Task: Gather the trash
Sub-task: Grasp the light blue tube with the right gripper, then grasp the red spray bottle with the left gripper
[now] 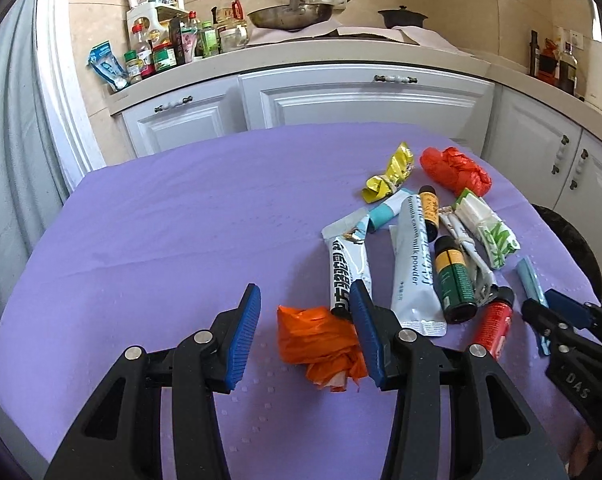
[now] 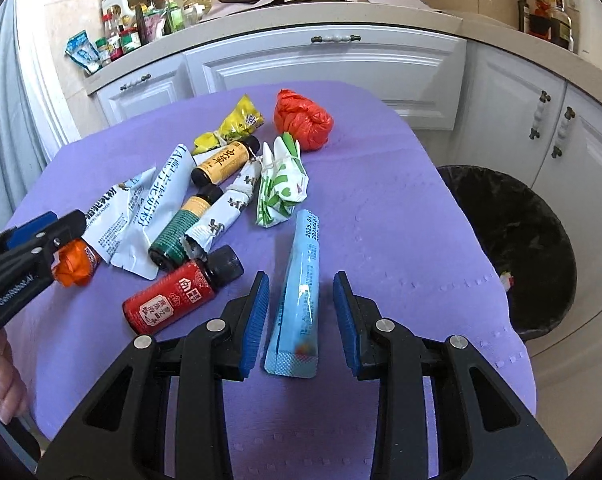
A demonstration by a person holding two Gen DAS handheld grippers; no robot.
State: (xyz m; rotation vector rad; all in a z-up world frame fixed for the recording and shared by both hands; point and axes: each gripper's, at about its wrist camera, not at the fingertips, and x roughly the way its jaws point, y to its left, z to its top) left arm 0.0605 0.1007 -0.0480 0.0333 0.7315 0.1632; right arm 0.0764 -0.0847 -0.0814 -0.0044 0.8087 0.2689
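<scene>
Trash lies scattered on purple tablecloth (image 2: 381, 200). L gripper (image 1: 305, 336) jaws apart around orange bag (image 1: 321, 344), one pad touching; R gripper (image 2: 301, 320) jaws straddle blue sachet (image 2: 301, 288), not pressing. Farther: red bottle (image 2: 177, 296), red bag (image 2: 301, 120). Black bin (image 2: 513, 240) beside table.

Purple cloth (image 2: 381, 208), orange bag (image 1: 321, 340), red bottle (image 2: 173, 300)

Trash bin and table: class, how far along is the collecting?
Done: only one scrap lies in the bin. In hand: left gripper straddles the orange bag, right gripper the blue sachet, neither clamped. Left: bottles, pouches and wrappers on the table.
</scene>
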